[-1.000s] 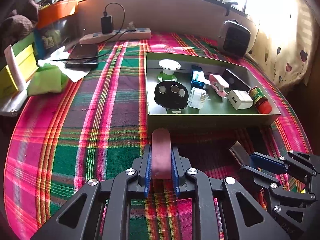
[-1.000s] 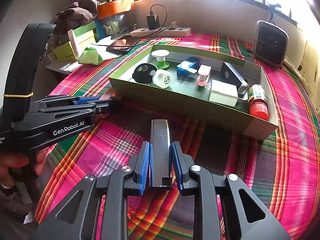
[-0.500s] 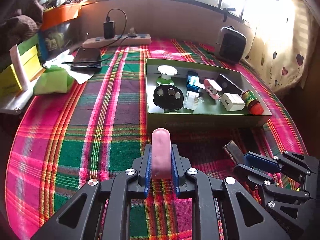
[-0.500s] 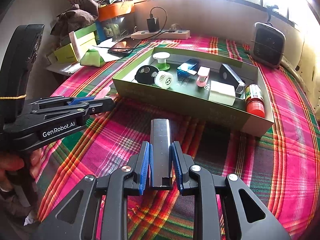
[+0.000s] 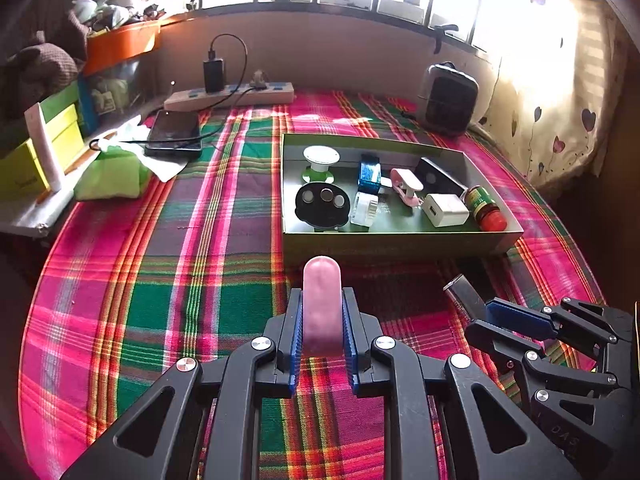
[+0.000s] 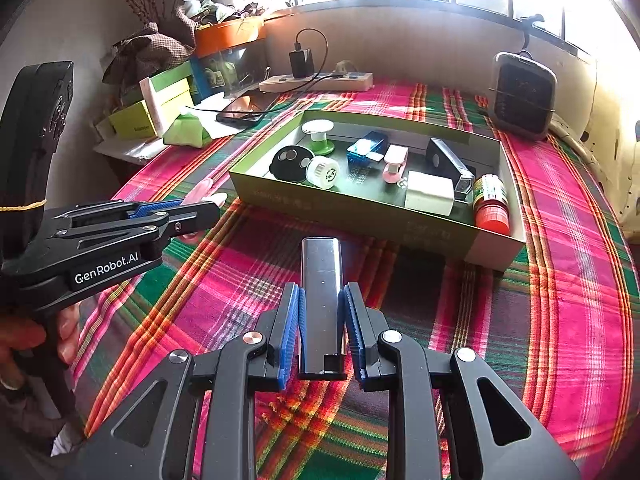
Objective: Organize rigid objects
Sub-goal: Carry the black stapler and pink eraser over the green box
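Observation:
My left gripper (image 5: 321, 312) is shut on a rounded pink bar (image 5: 321, 300), held above the plaid cloth just short of the near wall of the green box (image 5: 400, 242). My right gripper (image 6: 322, 312) is shut on a dark metallic bar (image 6: 321, 280), also in front of the box (image 6: 360, 216). In the left wrist view the right gripper (image 5: 486, 314) shows at lower right with the dark bar (image 5: 464, 294) sticking out. The left gripper (image 6: 200, 210) with the pink bar (image 6: 202, 192) appears at the left of the right wrist view. The box holds several small items.
Inside the box lie a red-capped bottle (image 5: 486, 208), a white charger (image 5: 444, 210), a pink clip (image 5: 406, 184) and a black disc (image 5: 322, 206). A phone (image 5: 174, 134), power strip (image 5: 230, 96), green pouch (image 5: 114, 174) and black heater (image 5: 450, 100) lie beyond. A hand (image 6: 28, 340) grips the left handle.
Both grippers have risen and drawn back a little from the box, each still holding its bar. The box looks smaller and farther away now.

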`<state>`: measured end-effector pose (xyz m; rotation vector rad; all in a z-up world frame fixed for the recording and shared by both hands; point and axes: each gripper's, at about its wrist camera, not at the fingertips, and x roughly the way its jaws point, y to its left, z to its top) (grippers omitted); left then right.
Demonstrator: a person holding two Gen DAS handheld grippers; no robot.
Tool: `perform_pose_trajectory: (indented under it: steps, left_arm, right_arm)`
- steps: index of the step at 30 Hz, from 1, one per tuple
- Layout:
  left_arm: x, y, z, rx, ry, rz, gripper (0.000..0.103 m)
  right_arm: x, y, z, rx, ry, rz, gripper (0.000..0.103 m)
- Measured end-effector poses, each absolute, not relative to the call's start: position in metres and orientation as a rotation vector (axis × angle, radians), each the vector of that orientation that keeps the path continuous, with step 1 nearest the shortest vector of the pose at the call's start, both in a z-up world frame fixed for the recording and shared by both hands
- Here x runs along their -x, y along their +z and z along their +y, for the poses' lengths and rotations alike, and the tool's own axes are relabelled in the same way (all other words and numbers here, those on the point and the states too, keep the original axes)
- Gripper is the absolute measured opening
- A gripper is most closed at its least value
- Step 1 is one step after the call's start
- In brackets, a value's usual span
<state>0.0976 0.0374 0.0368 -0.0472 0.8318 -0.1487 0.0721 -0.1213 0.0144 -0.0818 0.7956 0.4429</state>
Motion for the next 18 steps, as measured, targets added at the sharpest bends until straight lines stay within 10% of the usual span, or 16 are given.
perform_pose_trajectory:
  steps: [18]
  left_arm:
    - [-0.103,0.066,0.029,0.044,-0.185,0.777,0.017]
  right_arm:
    - [-0.084,0.048,-0.142,0.057,0.402,0.734,0.024]
